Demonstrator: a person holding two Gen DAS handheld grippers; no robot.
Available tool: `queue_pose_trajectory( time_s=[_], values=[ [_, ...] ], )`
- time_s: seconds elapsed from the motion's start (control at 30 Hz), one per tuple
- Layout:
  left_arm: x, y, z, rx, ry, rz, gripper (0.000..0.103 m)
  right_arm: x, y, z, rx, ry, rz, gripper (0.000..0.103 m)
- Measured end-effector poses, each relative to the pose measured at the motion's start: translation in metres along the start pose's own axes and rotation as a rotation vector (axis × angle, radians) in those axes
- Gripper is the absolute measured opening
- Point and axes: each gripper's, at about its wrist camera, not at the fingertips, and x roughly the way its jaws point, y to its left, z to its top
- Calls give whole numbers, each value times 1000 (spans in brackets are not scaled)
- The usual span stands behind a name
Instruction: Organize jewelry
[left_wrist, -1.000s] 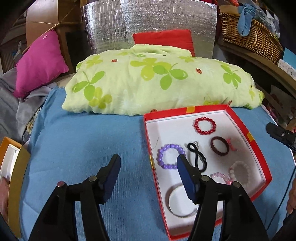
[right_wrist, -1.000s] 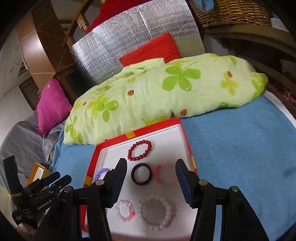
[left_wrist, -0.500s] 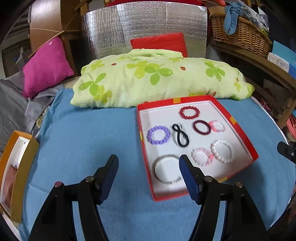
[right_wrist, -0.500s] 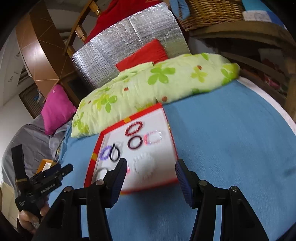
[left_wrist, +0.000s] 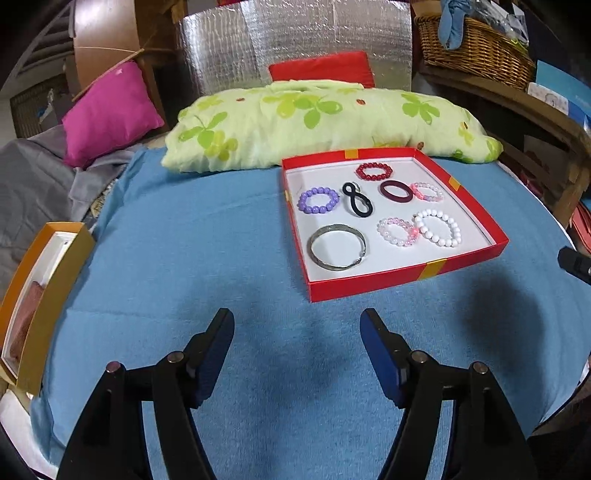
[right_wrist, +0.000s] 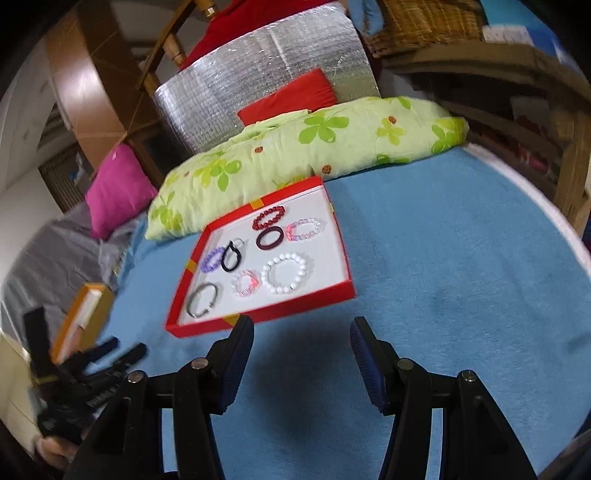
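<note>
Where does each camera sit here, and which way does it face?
Left wrist: on the left gripper, jaws open, looking across the blue cloth at the red tray.
Right wrist: on the right gripper, jaws open, facing the tray from its right; the left gripper shows at lower left.
Shared: tray, green pillow.

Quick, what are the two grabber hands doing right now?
Left gripper: open, holding nothing.
Right gripper: open, holding nothing.

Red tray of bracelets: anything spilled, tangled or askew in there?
Nothing spilled. Every piece lies inside the red tray, spaced apart. Only the black hair tie is twisted into a figure eight, and the silver bangle shows a gap in its ring.
</note>
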Motion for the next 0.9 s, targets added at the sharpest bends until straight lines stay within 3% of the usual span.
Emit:
queue_pose_trajectory(
  time_s=[0.3, 0.9],
  values=[
    [-7, 1, 1, -28, -28, 57, 79, -5, 25, -13, -161, -20, -71, 60],
    [-6, 1, 4, -25, -41, 56, 81, 5, 45, -7, -210, -50, -95, 60]
  ],
)
